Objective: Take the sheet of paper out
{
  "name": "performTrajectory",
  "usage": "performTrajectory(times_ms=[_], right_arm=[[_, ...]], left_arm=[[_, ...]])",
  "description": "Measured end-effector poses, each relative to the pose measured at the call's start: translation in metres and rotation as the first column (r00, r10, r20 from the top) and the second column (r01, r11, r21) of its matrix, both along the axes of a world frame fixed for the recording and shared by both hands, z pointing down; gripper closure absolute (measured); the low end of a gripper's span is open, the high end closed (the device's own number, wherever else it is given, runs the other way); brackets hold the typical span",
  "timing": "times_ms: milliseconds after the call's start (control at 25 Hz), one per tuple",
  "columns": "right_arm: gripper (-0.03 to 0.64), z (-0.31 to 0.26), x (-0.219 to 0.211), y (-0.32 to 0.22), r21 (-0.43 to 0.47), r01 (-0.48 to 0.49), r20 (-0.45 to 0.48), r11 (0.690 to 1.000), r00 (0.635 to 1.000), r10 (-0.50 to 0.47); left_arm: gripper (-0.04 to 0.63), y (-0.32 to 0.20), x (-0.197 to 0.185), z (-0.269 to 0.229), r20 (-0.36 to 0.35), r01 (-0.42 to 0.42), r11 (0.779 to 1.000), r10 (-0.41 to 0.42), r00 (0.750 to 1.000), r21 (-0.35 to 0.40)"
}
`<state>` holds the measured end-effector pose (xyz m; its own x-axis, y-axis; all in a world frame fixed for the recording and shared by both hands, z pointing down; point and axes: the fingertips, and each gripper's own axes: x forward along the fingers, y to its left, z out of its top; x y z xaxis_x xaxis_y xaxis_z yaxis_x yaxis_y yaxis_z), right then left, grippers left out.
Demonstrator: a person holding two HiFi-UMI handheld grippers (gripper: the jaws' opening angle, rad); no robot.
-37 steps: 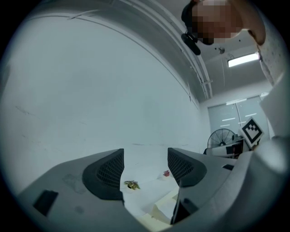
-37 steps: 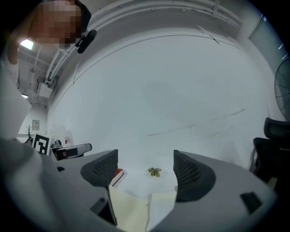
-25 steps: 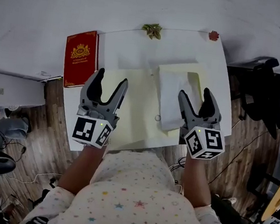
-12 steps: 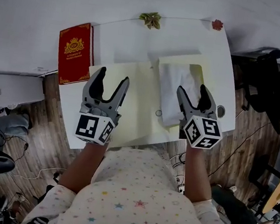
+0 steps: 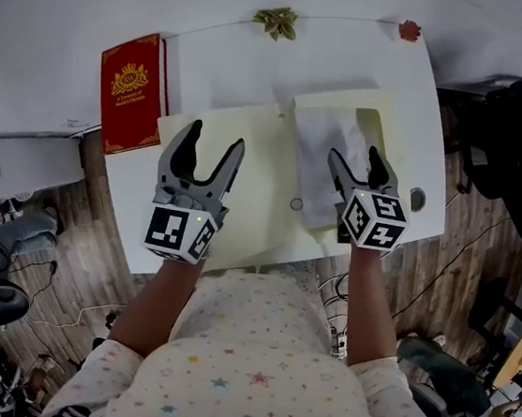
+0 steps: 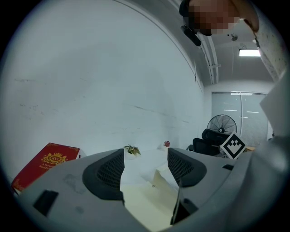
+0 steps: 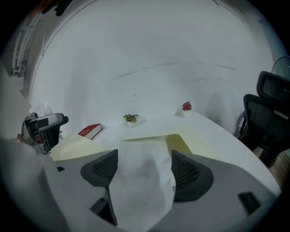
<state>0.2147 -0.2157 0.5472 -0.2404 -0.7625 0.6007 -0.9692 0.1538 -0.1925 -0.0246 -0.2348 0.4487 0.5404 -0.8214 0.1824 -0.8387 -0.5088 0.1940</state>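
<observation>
Since a second ago the right tool (image 5: pixel 355 158) has edged forward over the crumpled white sheet of paper (image 5: pixel 317 153), while the left tool (image 5: pixel 214 141) has kept its place above the left half of the pale yellow open paper folder (image 5: pixel 252 202). Both tools are spread wide and neither pinches anything. In the right gripper view the sheet (image 7: pixel 140 181) lies between and below the spread jaws of the right tool (image 7: pixel 144 158); whether they touch it I cannot tell. The sheet rests on the folder's right half, on the white surface (image 5: pixel 222 66). A red hardback book with gold print (image 5: pixel 129 92) lies at the surface's left end, well apart from the sheet.
</observation>
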Motion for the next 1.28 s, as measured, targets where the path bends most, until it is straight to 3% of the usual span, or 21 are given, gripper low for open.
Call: performTrajectory(times_ms=[240, 600, 1000, 1280], right_arm=[[0.250, 0.023, 0.006, -0.005, -0.048, -0.015, 0.014, 0.999, 1.000, 0.016], [0.252, 0.052, 0.000, -0.021, -0.112, 0.028, -0.041, 0.993, 0.999, -0.033], [0.253, 0.087, -0.010, 0.000, -0.309, 0.119, -0.132, 0.944, 0.977, -0.166], [0.261, 0.076, -0.009, -0.002, -0.292, 0.113, -0.144, 0.950, 0.977, -0.160]], left_arm=[[0.319, 0.001, 0.002, 0.011, 0.013, -0.012, 0.999, 0.012, 1.000, -0.032], [0.319, 0.000, 0.002, 0.020, 0.022, -0.017, 0.999, 0.018, 1.000, -0.051], [0.319, 0.000, 0.005, 0.024, 0.017, -0.031, 0.997, 0.032, 0.999, -0.071], [0.319, 0.000, 0.008, 0.023, 0.009, -0.037, 0.997, 0.038, 0.999, -0.071]])
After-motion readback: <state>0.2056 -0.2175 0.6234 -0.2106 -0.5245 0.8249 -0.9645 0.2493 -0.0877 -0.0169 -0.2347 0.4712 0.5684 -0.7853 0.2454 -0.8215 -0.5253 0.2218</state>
